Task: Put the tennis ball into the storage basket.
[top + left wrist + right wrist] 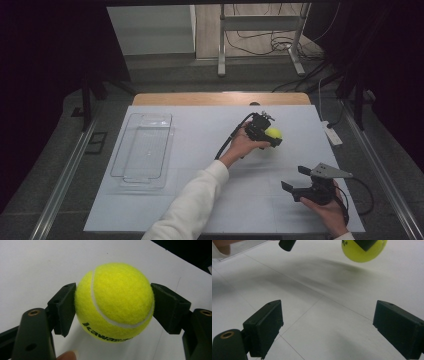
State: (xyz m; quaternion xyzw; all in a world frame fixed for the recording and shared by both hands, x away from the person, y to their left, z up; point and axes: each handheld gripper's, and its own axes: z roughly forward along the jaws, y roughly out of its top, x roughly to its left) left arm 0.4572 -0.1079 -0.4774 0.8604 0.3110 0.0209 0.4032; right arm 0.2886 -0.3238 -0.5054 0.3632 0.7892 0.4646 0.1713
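A yellow tennis ball [114,302] sits squeezed between the two black pads of my left gripper [113,306], which is shut on it and holds it off the white table. From above, that left gripper [272,136] and the tennis ball [274,133] are right of the table's middle, toward the back. My right gripper [292,179] rests near the front right corner, jaws spread wide with nothing between them. In the right gripper view the open right gripper [327,325] faces bare table, and the tennis ball [362,251] hangs above its shadow at the top edge.
A clear plastic tray [143,150] lies on the left side of the white table sheet [210,200]. A white power strip [332,134] lies at the right edge. Black cables trail from both grippers. Metal frame legs stand beyond the far edge.
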